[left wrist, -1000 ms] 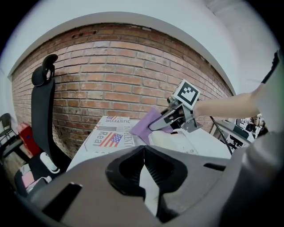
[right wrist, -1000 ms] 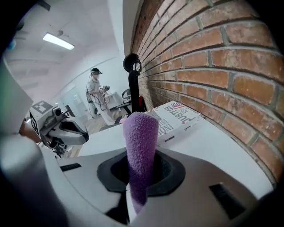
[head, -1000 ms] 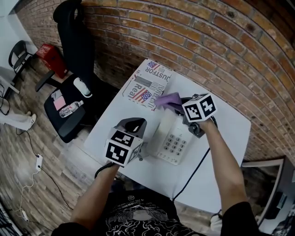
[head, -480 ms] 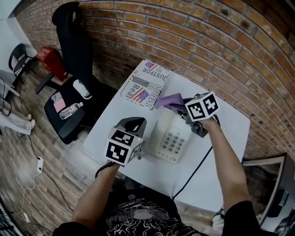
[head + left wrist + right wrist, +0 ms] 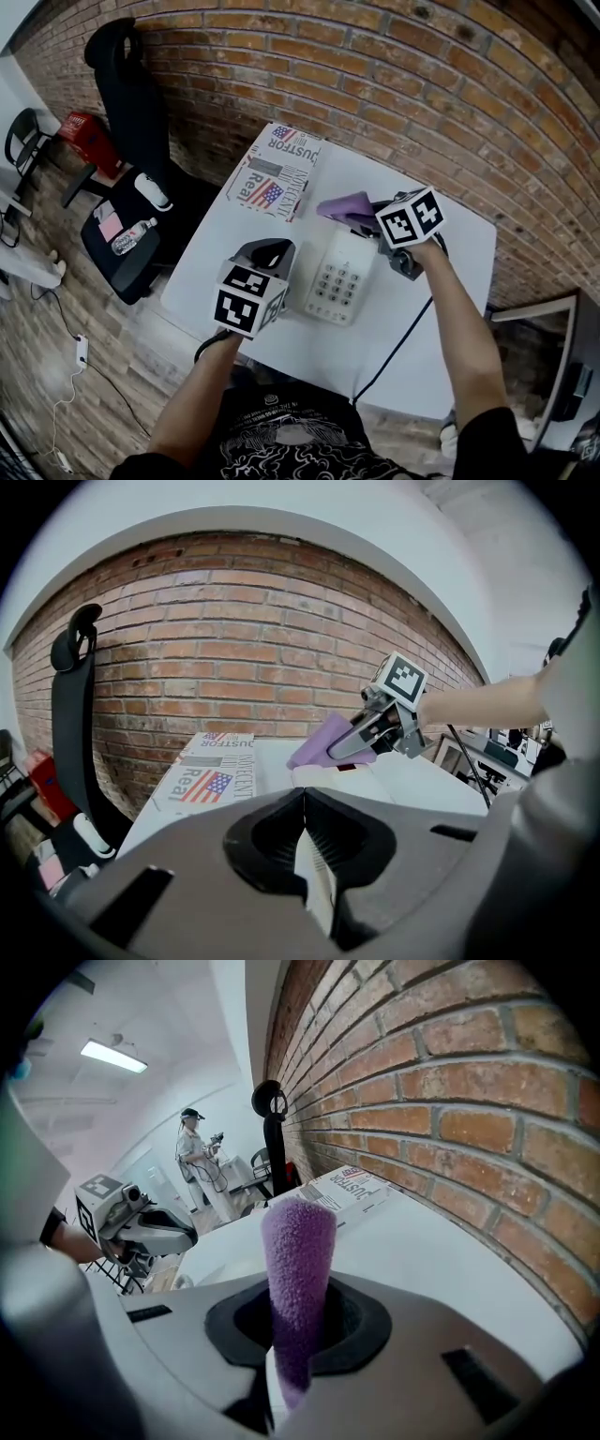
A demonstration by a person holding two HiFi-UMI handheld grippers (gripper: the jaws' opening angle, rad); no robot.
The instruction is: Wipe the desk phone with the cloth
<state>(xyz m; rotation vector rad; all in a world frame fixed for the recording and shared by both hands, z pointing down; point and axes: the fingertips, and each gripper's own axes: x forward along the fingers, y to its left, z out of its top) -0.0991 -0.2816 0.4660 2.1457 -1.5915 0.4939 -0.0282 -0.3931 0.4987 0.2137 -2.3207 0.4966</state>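
1. The desk phone (image 5: pixel 336 281) is pictured lying flat on a white table (image 5: pixel 450 281). It is white, its grey keypad faces up, and its far end is turned toward the brick wall.
2. The cloth (image 5: pixel 298 1251), purple and nubbly, is shown folded and pinched in the right gripper (image 5: pixel 292 1354). It is held over the phone's far end; contact cannot be made out.

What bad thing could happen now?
The phone may slide when the cloth in the right gripper pushes it: the left gripper is shut beside it, not holding it. The black cable crossing the table could snag.
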